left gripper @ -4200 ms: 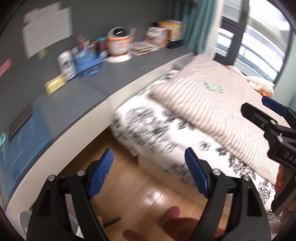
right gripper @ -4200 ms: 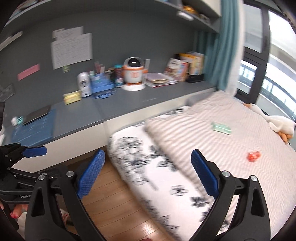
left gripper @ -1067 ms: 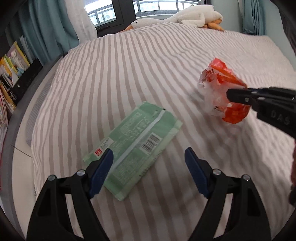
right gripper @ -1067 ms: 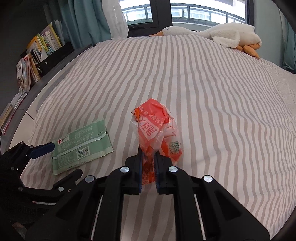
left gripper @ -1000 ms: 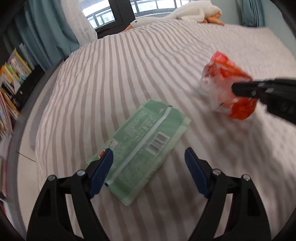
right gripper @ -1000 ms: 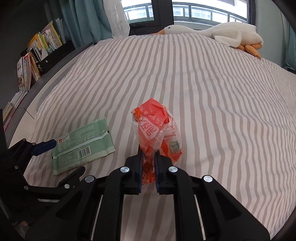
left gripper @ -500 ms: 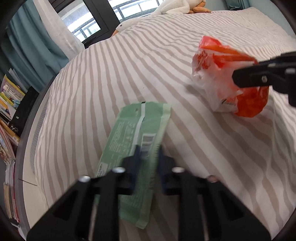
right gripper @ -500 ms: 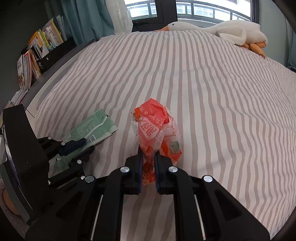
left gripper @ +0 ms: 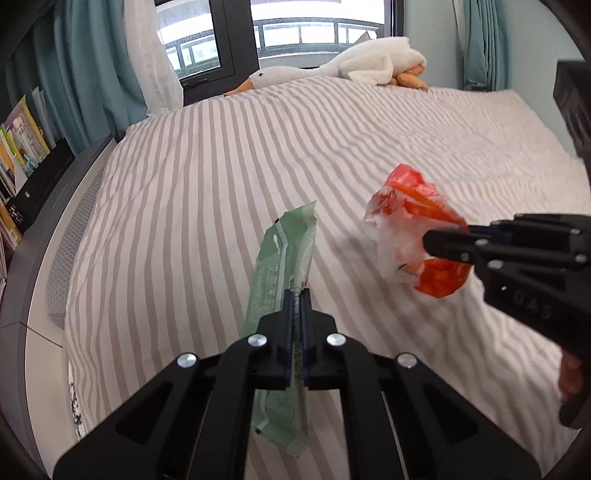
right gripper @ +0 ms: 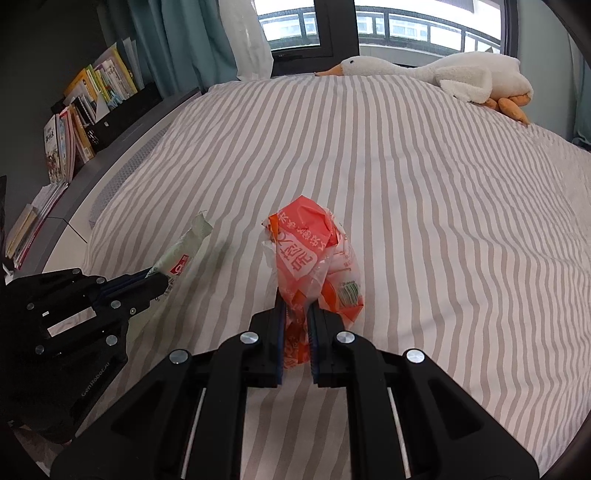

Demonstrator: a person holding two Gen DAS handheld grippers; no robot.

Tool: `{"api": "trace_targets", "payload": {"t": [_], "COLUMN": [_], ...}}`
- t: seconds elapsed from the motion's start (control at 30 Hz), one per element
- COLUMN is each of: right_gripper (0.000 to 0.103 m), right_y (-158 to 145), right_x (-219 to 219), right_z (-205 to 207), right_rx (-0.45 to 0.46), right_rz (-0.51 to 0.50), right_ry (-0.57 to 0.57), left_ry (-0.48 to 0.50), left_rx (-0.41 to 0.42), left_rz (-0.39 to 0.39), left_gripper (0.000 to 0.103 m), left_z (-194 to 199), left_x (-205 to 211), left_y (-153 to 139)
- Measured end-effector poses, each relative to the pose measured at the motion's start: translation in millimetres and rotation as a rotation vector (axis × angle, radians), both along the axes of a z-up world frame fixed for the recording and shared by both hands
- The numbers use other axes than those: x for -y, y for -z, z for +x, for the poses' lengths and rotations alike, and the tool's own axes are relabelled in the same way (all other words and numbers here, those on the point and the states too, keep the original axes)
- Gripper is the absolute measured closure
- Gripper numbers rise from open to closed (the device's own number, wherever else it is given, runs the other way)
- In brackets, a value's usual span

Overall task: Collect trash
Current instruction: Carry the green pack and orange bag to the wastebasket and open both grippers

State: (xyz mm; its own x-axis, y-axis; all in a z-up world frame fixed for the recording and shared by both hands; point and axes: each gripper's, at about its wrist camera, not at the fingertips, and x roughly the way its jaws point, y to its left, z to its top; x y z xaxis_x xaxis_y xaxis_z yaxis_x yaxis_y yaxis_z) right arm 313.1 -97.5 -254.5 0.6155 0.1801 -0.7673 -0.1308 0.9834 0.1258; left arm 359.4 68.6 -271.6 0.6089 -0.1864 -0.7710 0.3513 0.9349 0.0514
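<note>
**K:** Green wrapper (left gripper: 280, 266) is clamped edge-on in the left claw (left gripper: 296, 295), pads pinched flat on it. It hangs clear of the striped bed (left gripper: 207, 192), one end sticking up past the tips, the other drooping below.

**M:** Why edge-on?

**K:** My read: it's thin film, so pinching across the flat face is the only way to get a hold on it.

**M:** Right side?

**K:** Right claw (right gripper: 296, 314) is closed on the crumpled orange wrapper (right gripper: 314, 254), gripped low, with the bulk standing above the tips. It looks lifted off the bed too. The crumple gives the pads something to bite.

**M:** Both pieces of trash in hand, then. Any bin?

**K:** No bin, bag or other container in either view, so I can't say where this goes. The bed itself shows no more litter.

**M:** What else is around?

**K:** Plush goose (right gripper: 443, 74) at the far end by the window (left gripper: 295, 33), books (right gripper: 88, 107) along the ledge on the left. Neither is trash, I'd say.
</note>
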Motion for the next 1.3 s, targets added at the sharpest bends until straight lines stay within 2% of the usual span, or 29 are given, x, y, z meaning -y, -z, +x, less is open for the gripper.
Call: {"api": "trace_targets", "payload": {"t": [0.17, 0.37, 0.6, 0.83, 1.03, 1.17, 1.3], "right_gripper": [0.093, 0.093, 0.093, 0.093, 0.093, 0.093, 0.093], "right_y": [-23, -53, -89, -128, -153, -164, -174], "right_x": [-8, -15, -27, -30, -36, -34, -30], "right_z": [-18, -58, -124, -196, -249, -283, -318], "right_rx": [0.011, 0.014, 0.019, 0.062, 0.091, 0.101, 0.106], "right_rz": [-0.004, -0.015, -0.024, 0.0, 0.008, 0.006, 0.018], "right_ry": [-0.01, -0.015, -0.027, -0.042, -0.159, -0.27, -0.391], "left_ry": [-0.019, -0.047, -0.088, -0.103, -0.154, -0.247, -0.379], "left_rx": [0.003, -0.001, 0.013, 0.05, 0.083, 0.099, 0.107], "left_rz": [-0.042, -0.075, -0.124, -0.141, -0.134, -0.142, -0.151], "left_gripper": [0.099, 0.099, 0.099, 0.099, 0.099, 0.099, 0.099], "left_z": [-20, -57, -107, -178, -242, -291, -344], "left_x": [-7, -19, -40, -42, -40, -39, -36], "left_y": [-27, -60, -103, -144, -170, -183, -190]}}
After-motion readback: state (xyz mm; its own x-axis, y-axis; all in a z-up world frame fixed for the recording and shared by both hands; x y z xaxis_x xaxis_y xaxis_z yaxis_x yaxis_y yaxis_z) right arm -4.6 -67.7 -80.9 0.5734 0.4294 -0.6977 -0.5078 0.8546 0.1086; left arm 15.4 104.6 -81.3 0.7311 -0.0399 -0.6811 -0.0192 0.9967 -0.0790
